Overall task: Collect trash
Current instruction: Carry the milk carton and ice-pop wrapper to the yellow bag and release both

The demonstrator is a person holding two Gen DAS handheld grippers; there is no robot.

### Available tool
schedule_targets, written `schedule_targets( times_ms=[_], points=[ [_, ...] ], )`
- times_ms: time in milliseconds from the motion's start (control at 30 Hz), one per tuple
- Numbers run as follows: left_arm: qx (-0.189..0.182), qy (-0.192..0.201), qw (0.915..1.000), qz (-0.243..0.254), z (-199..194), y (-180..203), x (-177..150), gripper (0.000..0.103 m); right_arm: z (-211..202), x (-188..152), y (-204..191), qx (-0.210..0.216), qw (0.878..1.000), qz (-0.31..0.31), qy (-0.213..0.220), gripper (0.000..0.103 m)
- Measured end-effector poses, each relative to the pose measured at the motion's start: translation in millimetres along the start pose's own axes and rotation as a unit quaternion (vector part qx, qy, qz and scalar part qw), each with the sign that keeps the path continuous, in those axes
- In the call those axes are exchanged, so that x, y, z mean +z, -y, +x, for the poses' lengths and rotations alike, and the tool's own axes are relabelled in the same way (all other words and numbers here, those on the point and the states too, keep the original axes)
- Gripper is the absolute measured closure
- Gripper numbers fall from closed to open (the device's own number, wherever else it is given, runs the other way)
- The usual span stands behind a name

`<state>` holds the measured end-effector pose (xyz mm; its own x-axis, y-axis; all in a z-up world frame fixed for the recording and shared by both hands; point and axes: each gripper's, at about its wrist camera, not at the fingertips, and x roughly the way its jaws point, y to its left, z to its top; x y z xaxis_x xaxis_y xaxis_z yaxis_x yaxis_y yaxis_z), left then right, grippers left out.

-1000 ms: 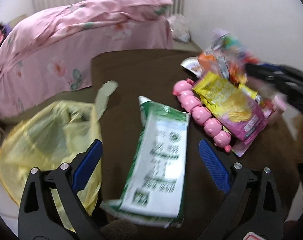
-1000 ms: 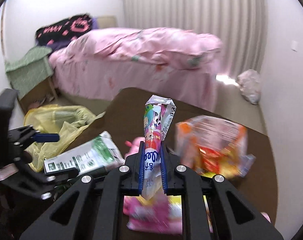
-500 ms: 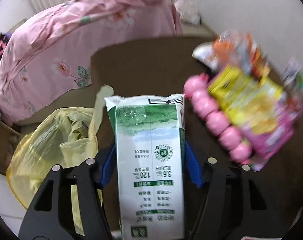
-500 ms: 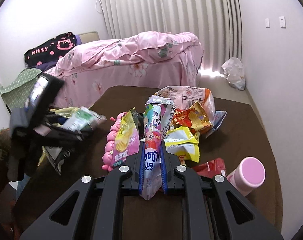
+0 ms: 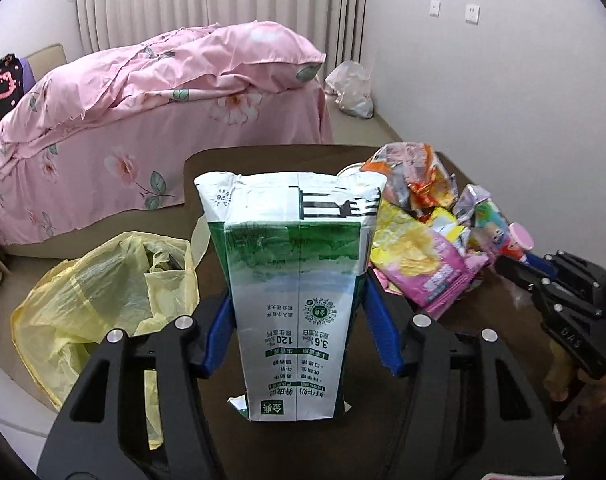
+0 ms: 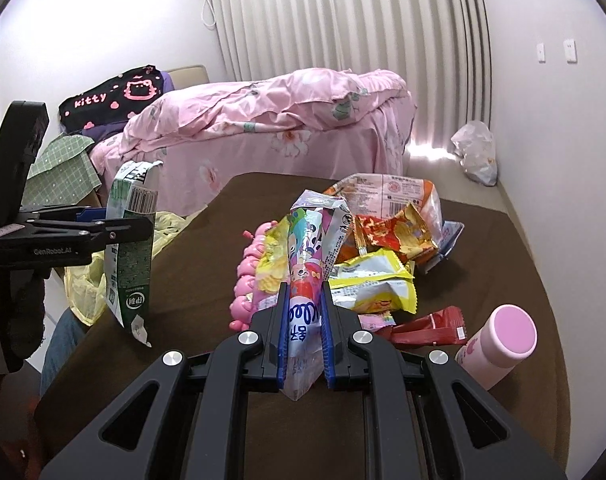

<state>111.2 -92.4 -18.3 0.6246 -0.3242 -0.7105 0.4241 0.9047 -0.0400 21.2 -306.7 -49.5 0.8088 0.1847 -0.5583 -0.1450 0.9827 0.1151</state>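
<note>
Brown tabletop beside a pink bed. Left gripper [image 5: 297, 316] clamps the green-and-white milk carton [image 5: 295, 280] upright; right gripper [image 6: 303, 330] pinches a cartoon wrapper [image 6: 309, 256]. Yellow trash bag [image 5: 103, 280] slumps at nine o'clock — its mouth looks partly collapsed, so a dropped carton might slide off.

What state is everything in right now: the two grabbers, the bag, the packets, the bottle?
Left gripper: shut on the green-and-white milk carton, held upright, flattened, top torn open.
Right gripper: shut on the colourful cartoon-printed wrapper, standing upright.
Yellow plastic trash bag: open, crumpled, beside the brown table.
Yellow snack packet: lying loose in the pile.
Pink capped bottle: lying tilted, cap on.
</note>
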Motion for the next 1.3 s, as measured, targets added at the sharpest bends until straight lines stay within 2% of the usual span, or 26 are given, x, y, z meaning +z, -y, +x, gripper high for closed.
schedule_targets(
  times_ms=[100, 233, 367, 533, 633, 733, 767, 833, 867, 933, 1033, 1100, 1167, 1233, 1300],
  points=[
    [-0.001, 0.024, 0.9996, -0.013, -13, -6, 0, 0.048, -3, 4, -4, 0.001, 1.000, -0.003, 0.003, 0.089],
    [0.017, 0.073, 0.9967, -0.031, -42, -24, 1, 0.048, -9, 12, -17, 0.006, 1.000, -0.019, 0.018, 0.089],
    [0.053, 0.081, 0.9937, -0.056, -58, -49, -1, 0.048, -8, 22, -32, 0.021, 0.999, -0.032, 0.024, 0.089],
    [0.076, 0.095, 0.9895, -0.078, -72, -74, -6, 0.048, 3, 33, -58, 0.048, 0.997, -0.053, 0.022, 0.089],
    [0.095, 0.106, 0.9838, -0.109, -76, -96, -11, 0.048, 8, 40, -74, 0.063, 0.995, -0.068, 0.023, 0.089],
    [0.150, 0.143, 0.9640, -0.166, -84, -130, -20, 0.048, 18, 54, -93, 0.086, 0.992, -0.085, 0.024, 0.089],
    [0.180, 0.159, 0.9528, -0.186, -84, -143, -25, 0.048, 21, 58, -96, 0.092, 0.992, -0.087, 0.024, 0.089],
    [0.214, 0.167, 0.9353, -0.227, -76, -168, -37, 0.048, 29, 68, -108, 0.114, 0.989, -0.091, 0.025, 0.089],
    [0.217, 0.163, 0.9307, -0.245, -69, -177, -44, 0.048, 35, 72, -113, 0.121, 0.988, -0.093, 0.025, 0.089],
    [0.214, 0.149, 0.9294, -0.261, -52, -188, -53, 0.048, 47, 80, -124, 0.137, 0.985, -0.100, 0.024, 0.089],
    [0.212, 0.106, 0.9374, -0.255, -13, -192, -68, 0.049, 69, 91, -139, 0.155, 0.982, -0.107, 0.014, 0.089],
    [0.226, 0.075, 0.9422, -0.236, 3, -188, -75, 0.049, 91, 100, -154, 0.182, 0.977, -0.108, -0.001, 0.089],
    [0.202, 0.063, 0.9448, -0.250, 10, -191, -79, 0.050, 109, 106, -167, 0.209, 0.972, -0.108, -0.013, 0.089],
    [0.178, 0.067, 0.9416, -0.278, 10, -199, -84, 0.051, 131, 110, -185, 0.240, 0.965, -0.106, -0.030, 0.089],
    [0.159, 0.084, 0.9338, -0.309, 1, -209, -85, 0.051, 148, 110, -199, 0.259, 0.959, -0.106, -0.045, 0.089]
  ],
)
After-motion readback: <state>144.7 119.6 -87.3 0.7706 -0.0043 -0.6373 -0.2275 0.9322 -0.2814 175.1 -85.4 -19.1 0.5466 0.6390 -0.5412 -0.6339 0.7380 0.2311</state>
